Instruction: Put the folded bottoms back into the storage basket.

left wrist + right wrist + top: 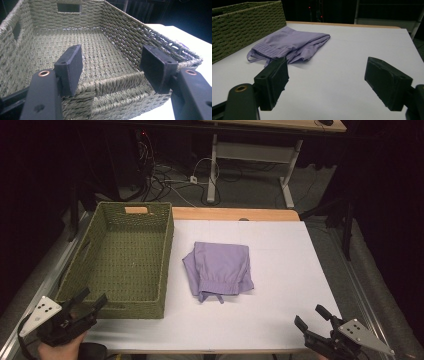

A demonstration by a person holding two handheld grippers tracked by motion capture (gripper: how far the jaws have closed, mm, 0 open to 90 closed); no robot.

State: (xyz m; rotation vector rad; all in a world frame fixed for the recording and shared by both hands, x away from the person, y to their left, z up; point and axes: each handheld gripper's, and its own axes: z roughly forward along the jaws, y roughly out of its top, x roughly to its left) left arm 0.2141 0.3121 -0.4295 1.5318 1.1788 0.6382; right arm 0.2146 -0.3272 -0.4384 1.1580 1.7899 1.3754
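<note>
Item: 1 folded lilac garment, lying mid-desk just right of the green woven basket, which occupies the desk's left edge. Waistband and drawstring face the near edge; long axis runs near-to-far, slightly tilted. Tools: 2 handheld grippers, both empty. Left gripper hovers at the basket's near-left corner, jaws well apart. Right gripper sits at the near-right corner, jaws wide, pointing toward the garment. Judgement: each gripper lies well apart from the garment, with open desk between it and the right one.
</note>
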